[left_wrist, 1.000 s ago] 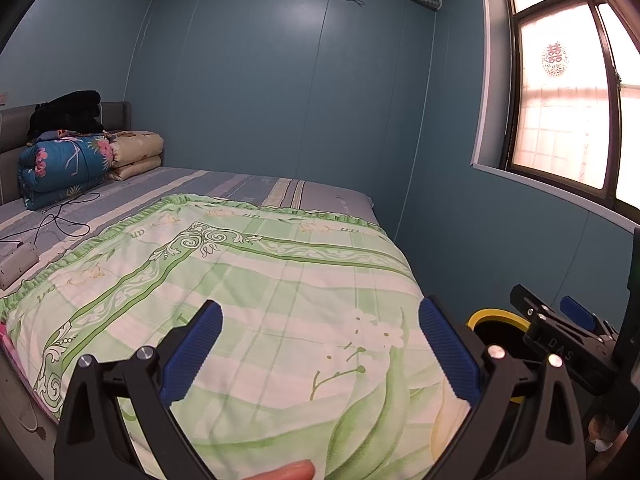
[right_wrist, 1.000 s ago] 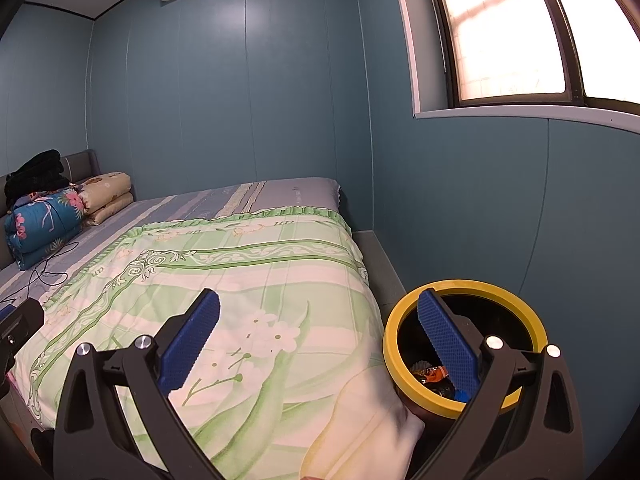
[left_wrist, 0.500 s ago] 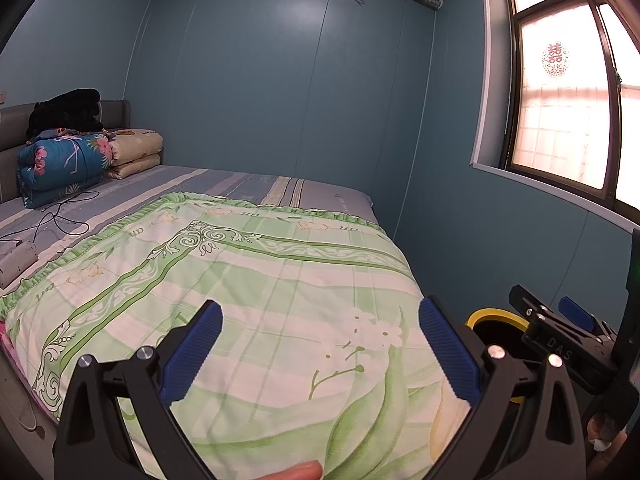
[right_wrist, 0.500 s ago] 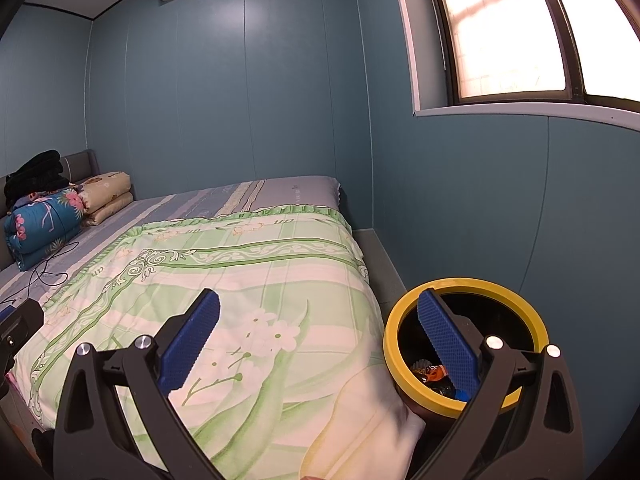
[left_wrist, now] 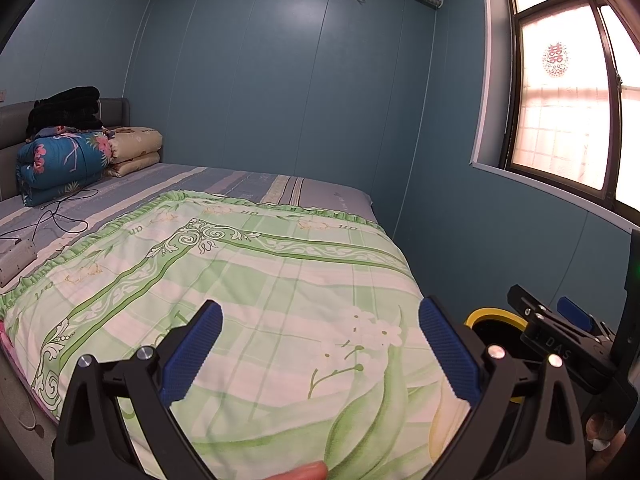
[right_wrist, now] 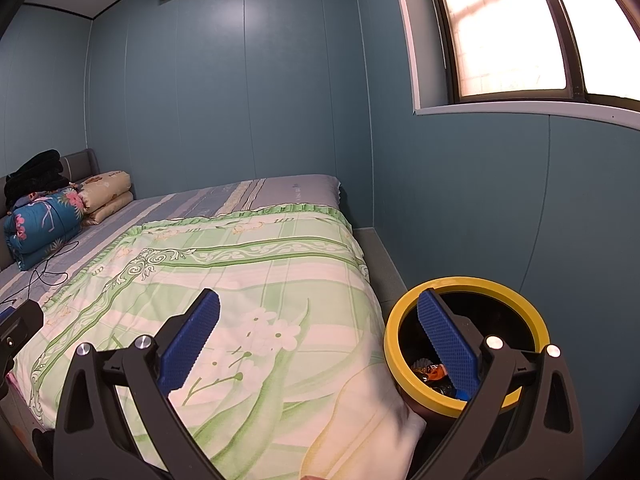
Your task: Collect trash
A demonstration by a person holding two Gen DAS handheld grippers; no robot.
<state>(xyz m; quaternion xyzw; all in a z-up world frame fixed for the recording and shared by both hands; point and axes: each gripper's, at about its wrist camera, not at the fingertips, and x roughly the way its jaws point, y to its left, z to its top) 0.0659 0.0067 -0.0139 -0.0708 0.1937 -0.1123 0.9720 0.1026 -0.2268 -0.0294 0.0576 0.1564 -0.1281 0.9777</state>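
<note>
Two grippers, both empty, and almost nothing differs from a sec ago: the views match the earlier ones bar a slight drift, so you're idling, not mid-pick. For the task that means no new trash is in hand or on its way to the bin.

Your left gripper (left_wrist: 320, 354) hangs over the foot end of the green-and-white floral quilt (left_wrist: 248, 280), its blue ribbed pads (left_wrist: 191, 354) spread wide w/ nothing between them, touching nothing. Your right gripper (right_wrist: 318, 350) is the same: jaws fully apart, clear of the fabric, one pad (right_wrist: 448, 344) lined up in view w/ the mouth of the round black trash bin with the yellow rim (right_wrist: 466, 282) (in front of it, not in it, as far as I can tell). That bin sits on the floor just beside the bed's corner, under the window wall, and holds some crumpled wrappers (right_wrist: 430, 370) at the bottom, orange and dark bits, too small to name.

No loose trash shows on the quilt or the striped sheet beyond it. A black cable (left_wrist: 60, 216) and a white power strip (left_wrist: 16, 258) lie near the folded bedding at the head, prob. not trash. My read: this patch is done, so scan elsewhere before reaching.
</note>
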